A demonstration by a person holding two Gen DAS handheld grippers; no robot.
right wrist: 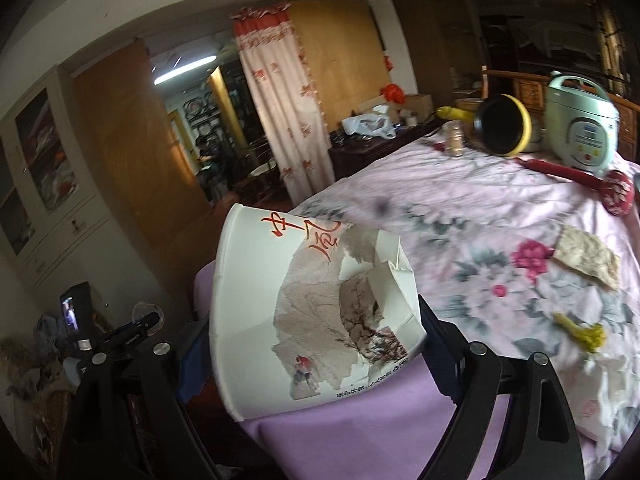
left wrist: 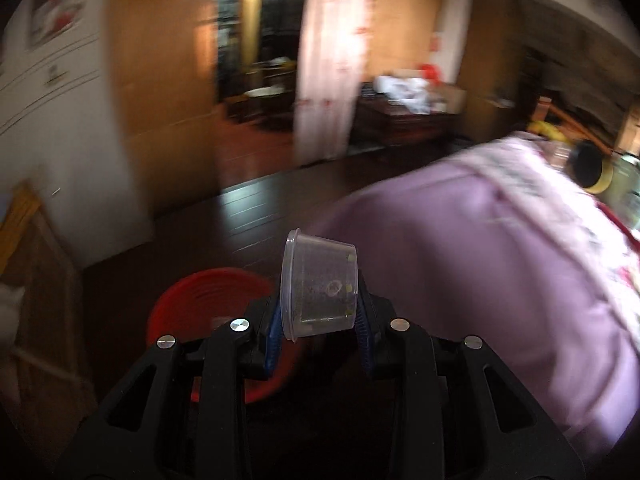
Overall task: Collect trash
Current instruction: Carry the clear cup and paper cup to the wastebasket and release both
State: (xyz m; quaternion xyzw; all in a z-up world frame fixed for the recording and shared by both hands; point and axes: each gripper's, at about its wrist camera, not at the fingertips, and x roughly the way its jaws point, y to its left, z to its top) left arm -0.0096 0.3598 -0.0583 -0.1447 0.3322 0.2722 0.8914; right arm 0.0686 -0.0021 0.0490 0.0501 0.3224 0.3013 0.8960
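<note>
While gripped, clear cup (left wrist: 318, 286) lies sideways.

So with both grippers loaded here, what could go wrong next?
The clear plastic cup lies sideways in the left gripper and may slip before reaching the red bin. The torn paper bowl in the right gripper is crumpled and could tear further or drop onto the floral tablecloth.

Small clear plastic cup (left wrist: 318, 286) lying sideways, rim left, base right, specks inside, above red round plastic bin (left wrist: 208, 312) on dark floor. Crumpled white paper bowl (right wrist: 312, 312) with red calligraphy, tilted, torn. On floral cloth: crumpled beige napkin (right wrist: 587, 258), yellow-green vegetable scrap (right wrist: 584, 332), white tissue wad (right wrist: 612, 384)
</note>
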